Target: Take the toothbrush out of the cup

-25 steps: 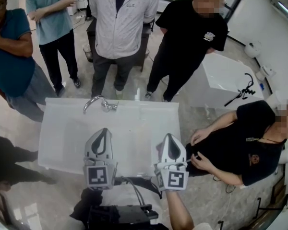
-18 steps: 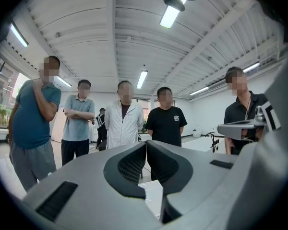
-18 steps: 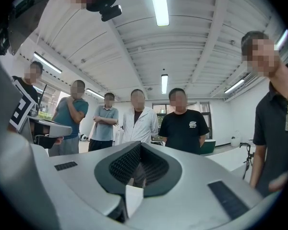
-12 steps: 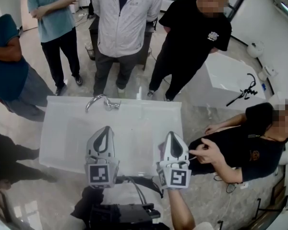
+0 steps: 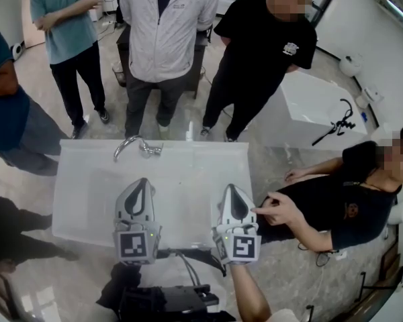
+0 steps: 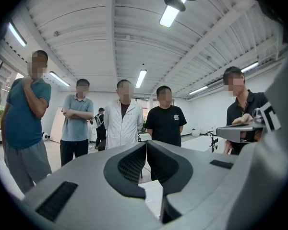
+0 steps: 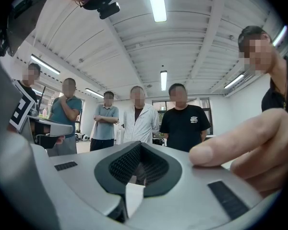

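Observation:
No cup or toothbrush shows in any view. In the head view both grippers are held level, side by side, over the near edge of a white washbasin counter (image 5: 87, 180). My left gripper (image 5: 142, 182) has its jaws together with nothing between them, as the left gripper view (image 6: 145, 145) confirms. My right gripper (image 5: 232, 188) is shut and empty too, with its tips meeting in the right gripper view (image 7: 140, 145). A seated person's pointing finger (image 7: 230, 145) rests on the right gripper's outer jaw.
A chrome faucet (image 5: 136, 145) stands at the counter's far edge. Several people stand close behind the counter. A person in black (image 5: 349, 193) sits right beside the right gripper. Behind that person is a white box (image 5: 316, 109) bearing a black tool.
The seated person's hand has reached from their lap to the right gripper and now points at its side. Both grippers have stayed nearly still and shut.

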Demonstrator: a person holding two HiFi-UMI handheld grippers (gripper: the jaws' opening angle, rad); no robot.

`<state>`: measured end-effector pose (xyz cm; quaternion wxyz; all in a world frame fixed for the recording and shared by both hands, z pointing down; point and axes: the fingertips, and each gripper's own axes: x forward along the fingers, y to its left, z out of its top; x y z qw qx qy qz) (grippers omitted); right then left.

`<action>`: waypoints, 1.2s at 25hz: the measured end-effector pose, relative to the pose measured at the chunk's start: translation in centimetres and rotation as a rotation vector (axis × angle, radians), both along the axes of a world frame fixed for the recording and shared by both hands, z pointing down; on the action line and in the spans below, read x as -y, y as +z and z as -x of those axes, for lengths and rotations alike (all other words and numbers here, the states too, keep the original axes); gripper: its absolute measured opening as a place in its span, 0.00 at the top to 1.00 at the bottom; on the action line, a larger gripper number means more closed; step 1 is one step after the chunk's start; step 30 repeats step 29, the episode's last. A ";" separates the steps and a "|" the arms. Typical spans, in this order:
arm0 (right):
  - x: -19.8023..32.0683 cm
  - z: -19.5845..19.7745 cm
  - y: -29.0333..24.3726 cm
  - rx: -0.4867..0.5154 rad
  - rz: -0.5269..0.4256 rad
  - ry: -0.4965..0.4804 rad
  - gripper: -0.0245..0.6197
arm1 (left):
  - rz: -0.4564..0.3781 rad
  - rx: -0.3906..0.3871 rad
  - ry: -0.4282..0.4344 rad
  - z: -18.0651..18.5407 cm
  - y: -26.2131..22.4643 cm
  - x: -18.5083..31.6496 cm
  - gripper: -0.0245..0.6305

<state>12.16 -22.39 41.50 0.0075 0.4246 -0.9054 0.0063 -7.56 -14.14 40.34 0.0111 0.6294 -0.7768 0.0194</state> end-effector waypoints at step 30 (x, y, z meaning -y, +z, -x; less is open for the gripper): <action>0.8 0.3 0.7 -0.030 0.014 -0.032 0.95 | -0.003 0.011 -0.004 0.1 0.0 0.8 0.94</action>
